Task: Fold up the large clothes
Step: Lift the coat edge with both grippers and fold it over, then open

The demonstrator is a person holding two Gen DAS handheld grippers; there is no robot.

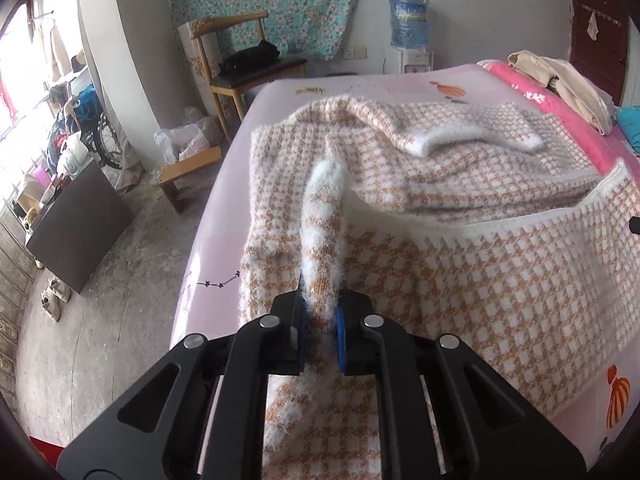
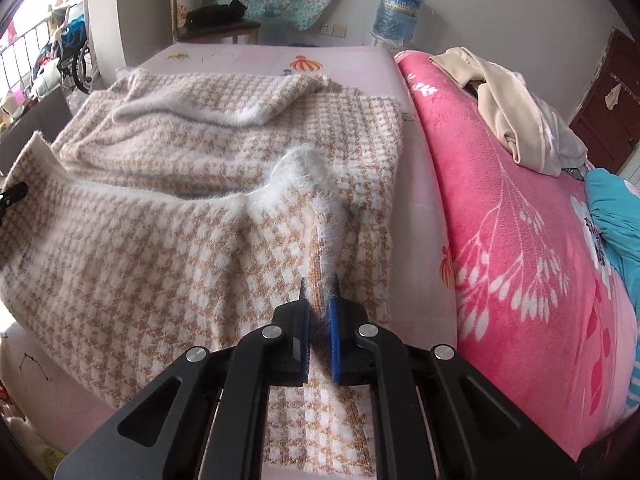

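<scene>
One fuzzy orange-and-white houndstooth knit sweater (image 1: 460,280) lies spread across the pale pink bed sheet (image 1: 224,224), and two black grippers with blue pads hold its near hem. The left gripper (image 1: 320,320) is pressed together on a raised ridge of the white-trimmed edge, and the right gripper (image 2: 319,328) pinches a similar ridge of the same hem (image 2: 320,240). The sweater's long axis runs away from both cameras toward the far end of the bed, where one sleeve (image 2: 208,108) lies folded across the body, its white cuff pointing right. One hot-pink floral blanket (image 2: 520,260) lies just beside the sweater on the right, carrying a heap of beige clothes (image 2: 516,120). One wooden chair (image 1: 240,64) and one blue water jug (image 1: 408,20) stand beyond. The sweater's nearest part is hidden under the gripper bodies, and the second sleeve cannot be made out.
</scene>
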